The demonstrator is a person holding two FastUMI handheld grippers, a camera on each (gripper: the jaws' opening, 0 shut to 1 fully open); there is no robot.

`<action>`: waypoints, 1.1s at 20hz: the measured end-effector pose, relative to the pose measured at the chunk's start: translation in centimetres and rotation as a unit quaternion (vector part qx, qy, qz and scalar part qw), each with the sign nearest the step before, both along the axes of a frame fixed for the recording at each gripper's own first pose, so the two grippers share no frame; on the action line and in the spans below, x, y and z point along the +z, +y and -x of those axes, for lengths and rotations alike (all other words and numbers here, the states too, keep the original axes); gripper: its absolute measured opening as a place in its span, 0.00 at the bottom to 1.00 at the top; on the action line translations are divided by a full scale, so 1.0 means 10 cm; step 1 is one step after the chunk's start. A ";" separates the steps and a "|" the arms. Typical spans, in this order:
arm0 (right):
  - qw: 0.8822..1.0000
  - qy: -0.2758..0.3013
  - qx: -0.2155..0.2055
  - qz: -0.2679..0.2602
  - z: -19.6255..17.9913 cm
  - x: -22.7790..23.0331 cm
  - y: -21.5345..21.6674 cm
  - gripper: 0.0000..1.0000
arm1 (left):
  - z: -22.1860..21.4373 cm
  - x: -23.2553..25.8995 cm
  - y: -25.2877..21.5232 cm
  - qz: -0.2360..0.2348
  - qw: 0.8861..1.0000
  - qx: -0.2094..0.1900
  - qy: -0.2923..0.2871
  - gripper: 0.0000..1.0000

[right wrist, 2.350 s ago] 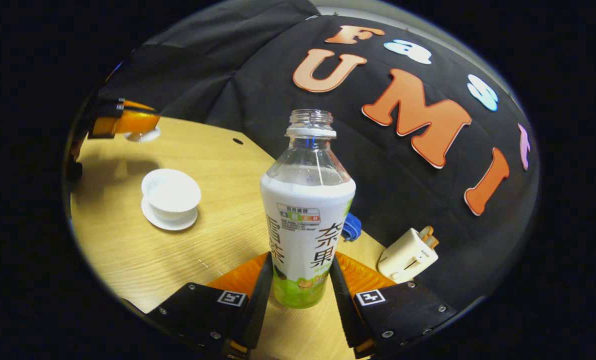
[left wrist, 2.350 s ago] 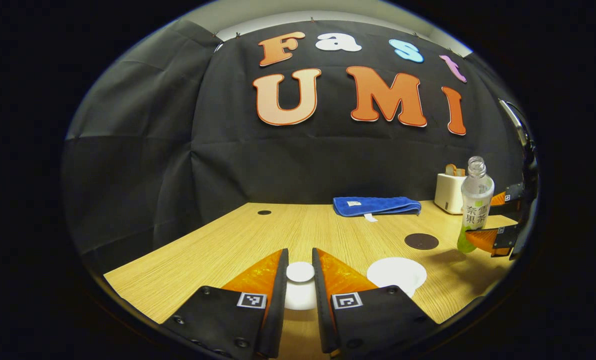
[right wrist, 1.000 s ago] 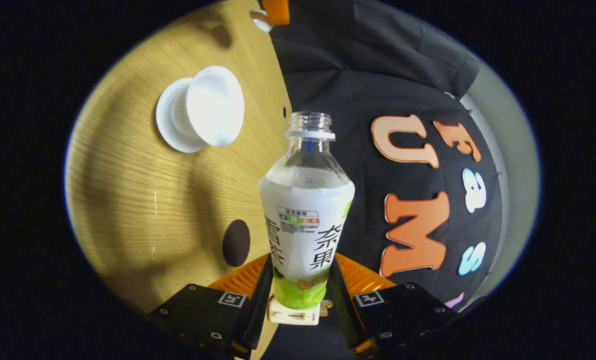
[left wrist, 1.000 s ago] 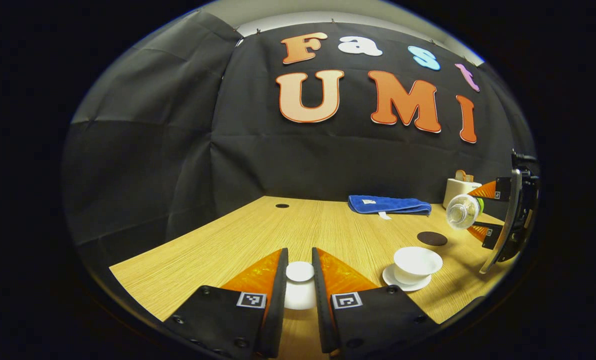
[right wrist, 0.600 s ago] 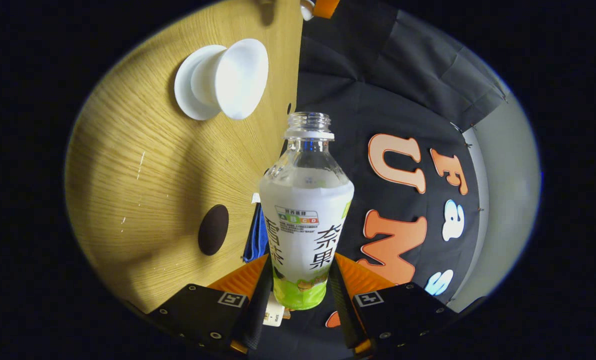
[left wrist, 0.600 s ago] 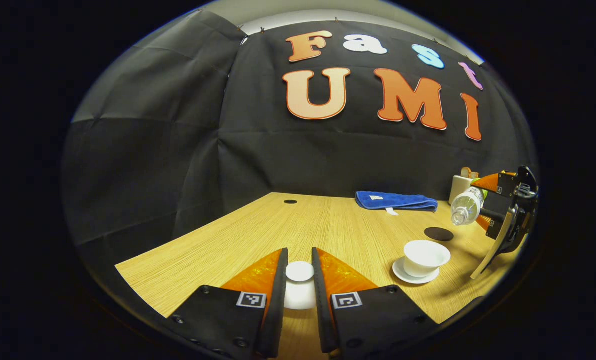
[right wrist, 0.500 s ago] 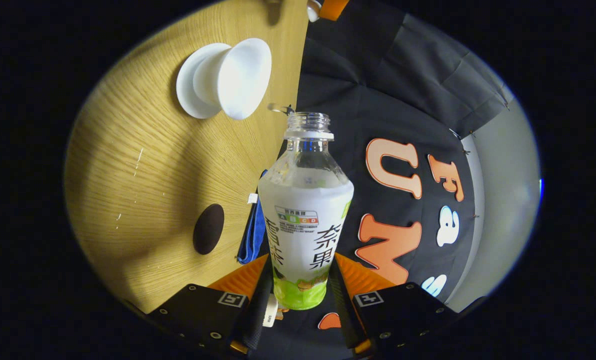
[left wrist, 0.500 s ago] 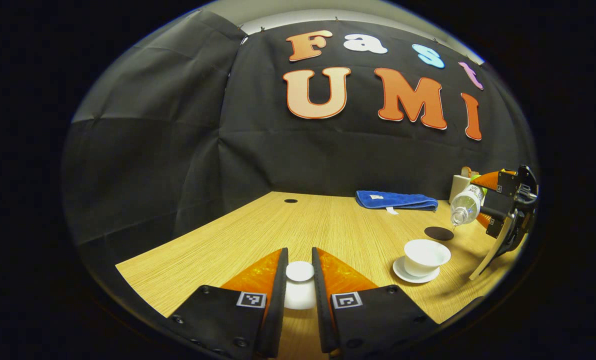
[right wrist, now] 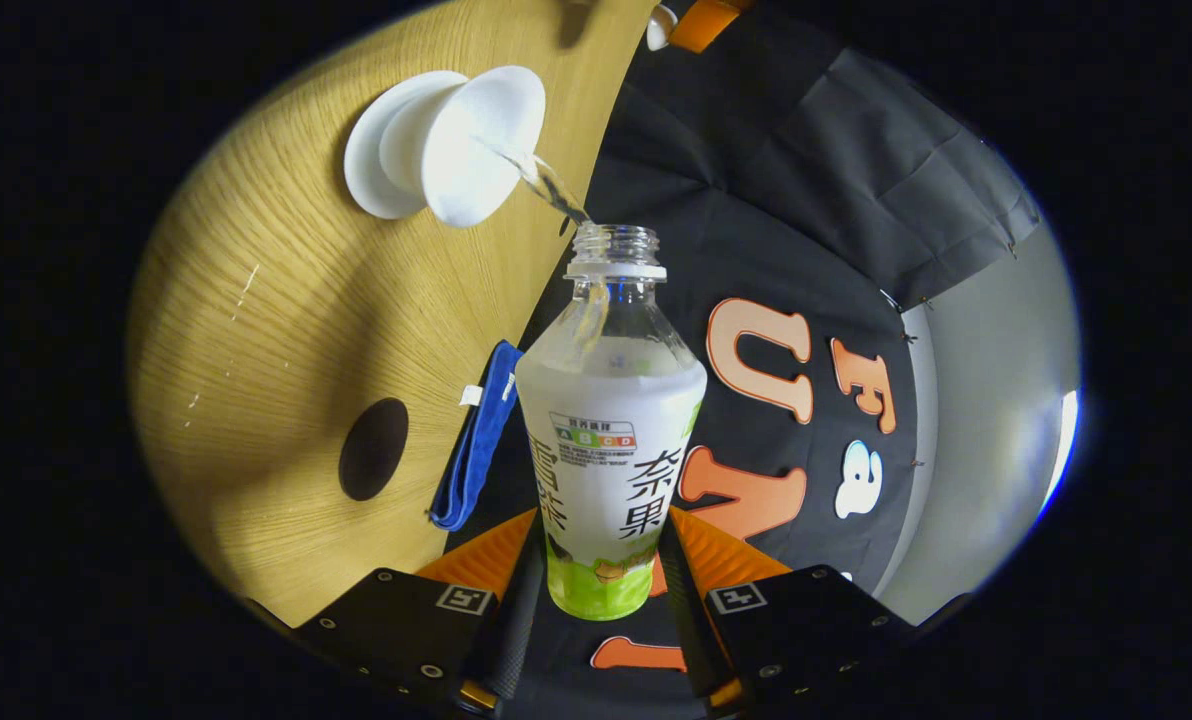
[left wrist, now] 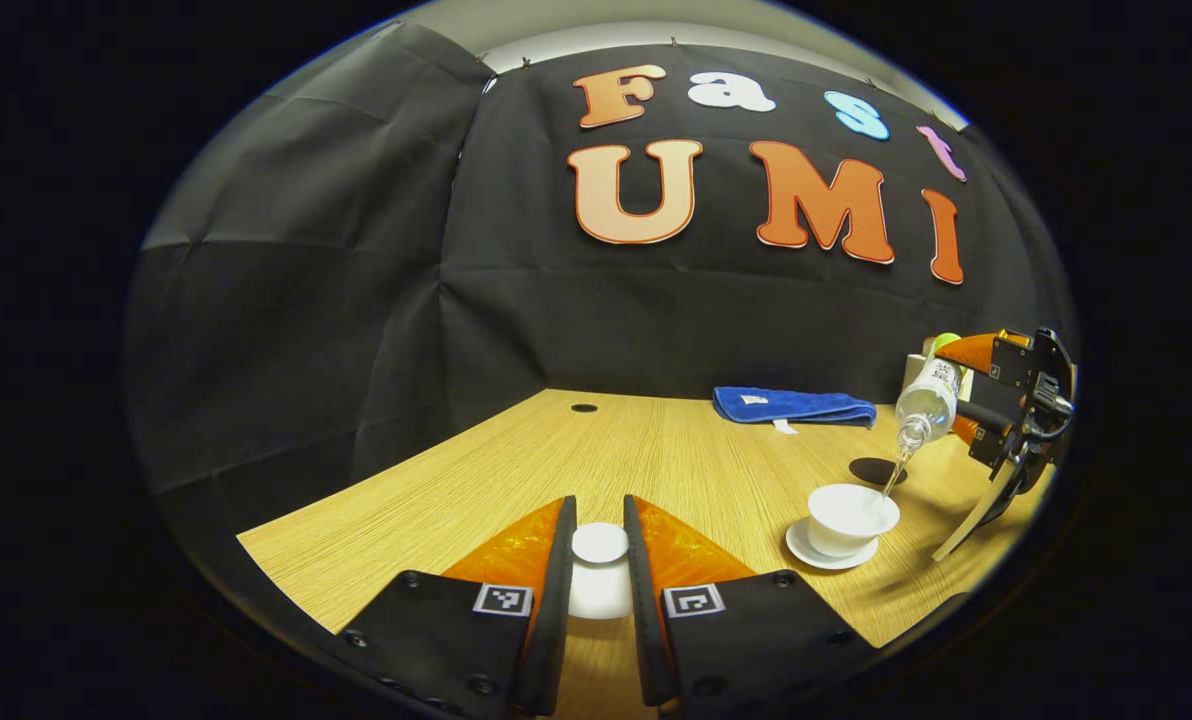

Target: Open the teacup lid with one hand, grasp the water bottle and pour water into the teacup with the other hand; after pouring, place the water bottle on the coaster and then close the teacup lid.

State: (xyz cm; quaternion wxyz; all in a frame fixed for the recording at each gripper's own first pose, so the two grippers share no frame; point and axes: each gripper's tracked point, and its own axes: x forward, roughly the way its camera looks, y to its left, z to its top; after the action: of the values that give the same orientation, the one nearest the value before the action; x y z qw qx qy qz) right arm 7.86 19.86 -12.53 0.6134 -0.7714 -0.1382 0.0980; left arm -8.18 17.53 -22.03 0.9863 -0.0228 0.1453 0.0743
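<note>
- Left gripper view, left hand-held gripper (left wrist: 599,560): closed narrowly on the white teacup lid (left wrist: 599,545), which is held by its knob between both fingers, above the near part of the wooden surface (left wrist: 516,470) and well apart from the cup.
- Left gripper view, teacup (left wrist: 851,517): white, uncovered, standing on its saucer (left wrist: 806,553) at the right of the surface.
- Left gripper view, water bottle (left wrist: 928,402): tipped mouth-down above the teacup; a thin stream of water (left wrist: 893,475) is seen running from its mouth into the cup. The right hand-held gripper (left wrist: 961,395) is seen around the bottle, farther off.
- Left gripper view, coaster (left wrist: 877,470): dark, round, bare, lying just behind the teacup.
- Left gripper view, other items: a folded blue towel (left wrist: 794,406) at the back of the surface.
- Right gripper view, right hand-held gripper (right wrist: 601,580): clamped on the lower body of the water bottle (right wrist: 608,430), both fingers pressed against its sides.
- Right gripper view, stream of water (right wrist: 546,187): leaving the uncapped mouth and landing in the teacup (right wrist: 476,140).
- Right gripper view, coaster (right wrist: 373,449): unoccupied, beside the blue towel (right wrist: 474,440).
- Progress, as judged: the lid is off and the bottle grasped; pouring is under way. Left to do: the pour to be ended, the bottle stood on the coaster, the lid put back on the teacup.
</note>
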 end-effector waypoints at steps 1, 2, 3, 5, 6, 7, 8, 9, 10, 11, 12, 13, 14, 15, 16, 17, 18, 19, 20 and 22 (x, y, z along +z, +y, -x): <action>1.000 -0.006 0.002 0.003 -0.02 0.03 0.00 0.64 | -0.01 -0.01 0.01 0.001 1.000 0.001 -0.001 0.34; 1.000 -0.012 0.005 0.008 -0.03 0.05 0.00 0.64 | 0.00 0.00 0.02 0.002 1.000 0.000 -0.001 0.34; 1.000 -0.020 0.009 0.011 -0.04 0.10 0.01 0.60 | 0.00 0.00 0.01 0.001 1.000 0.002 -0.001 0.34; 0.999 -0.035 0.015 0.020 -0.07 0.14 0.03 0.64 | 0.00 0.00 0.02 0.001 1.000 0.003 -0.002 0.34; 0.999 -0.042 0.019 0.024 -0.06 0.15 0.04 0.64 | 0.01 0.00 0.04 0.001 1.000 0.003 -0.001 0.34; 0.998 -0.051 0.023 0.029 -0.07 0.18 0.06 0.64 | 0.02 0.00 0.04 0.001 1.000 0.004 -0.002 0.34; 0.997 -0.059 0.027 0.032 -0.07 0.20 0.07 0.64 | 0.01 -0.01 0.05 0.001 1.000 0.005 -0.001 0.34; 0.997 -0.067 0.029 0.035 -0.08 0.22 0.07 0.64 | 0.01 -0.01 0.05 0.001 1.000 0.006 0.000 0.34; 0.996 -0.077 0.033 0.035 -0.07 0.25 0.09 0.64 | 0.02 -0.01 0.07 0.002 1.000 0.007 0.000 0.34; 0.995 -0.085 0.036 0.037 -0.07 0.25 0.09 0.64 | 0.02 0.00 0.07 0.002 1.000 0.006 0.000 0.34; 0.994 -0.096 0.041 0.036 -0.05 0.28 0.10 0.64 | 0.03 0.01 0.07 0.002 1.000 0.008 -0.001 0.34; 0.993 -0.105 0.044 0.038 -0.03 0.29 0.09 0.63 | 0.02 0.01 0.08 0.002 1.000 0.006 -0.002 0.33; 0.992 -0.112 0.048 0.041 -0.02 0.29 0.10 0.63 | 0.02 0.01 0.07 0.001 1.000 0.005 -0.003 0.34; 0.991 -0.116 0.052 0.044 -0.02 0.31 0.10 0.63 | 0.02 0.03 0.07 -0.001 1.000 0.003 -0.002 0.34; 0.990 -0.121 0.056 0.048 -0.01 0.32 0.11 0.63 | 0.02 0.03 0.08 -0.003 1.000 0.002 -0.003 0.34; 0.989 -0.127 0.059 0.051 -0.01 0.34 0.12 0.64 | 0.02 0.06 0.07 -0.006 1.000 0.001 -0.005 0.34; 0.988 -0.133 0.062 0.054 0.01 0.35 0.13 0.64 | 0.01 0.07 0.08 -0.006 1.000 0.000 -0.006 0.34; 0.987 -0.137 0.063 0.057 -0.01 0.36 0.13 0.64 | 0.00 0.08 0.08 -0.006 1.000 0.000 -0.008 0.34; 0.986 -0.141 0.065 0.059 -0.01 0.37 0.13 0.64 | 0.00 0.09 0.08 -0.006 1.000 0.000 -0.009 0.34; 0.984 -0.148 0.069 0.064 -0.02 0.38 0.15 0.64 | 0.00 0.10 0.08 -0.005 1.000 0.000 -0.009 0.34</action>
State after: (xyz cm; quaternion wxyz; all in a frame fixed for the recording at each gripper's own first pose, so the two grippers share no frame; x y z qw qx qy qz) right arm 8.11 21.33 -8.69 0.5270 -0.8039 -0.2736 0.0333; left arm -8.16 18.30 -21.02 0.9877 -0.0189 0.1357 0.0749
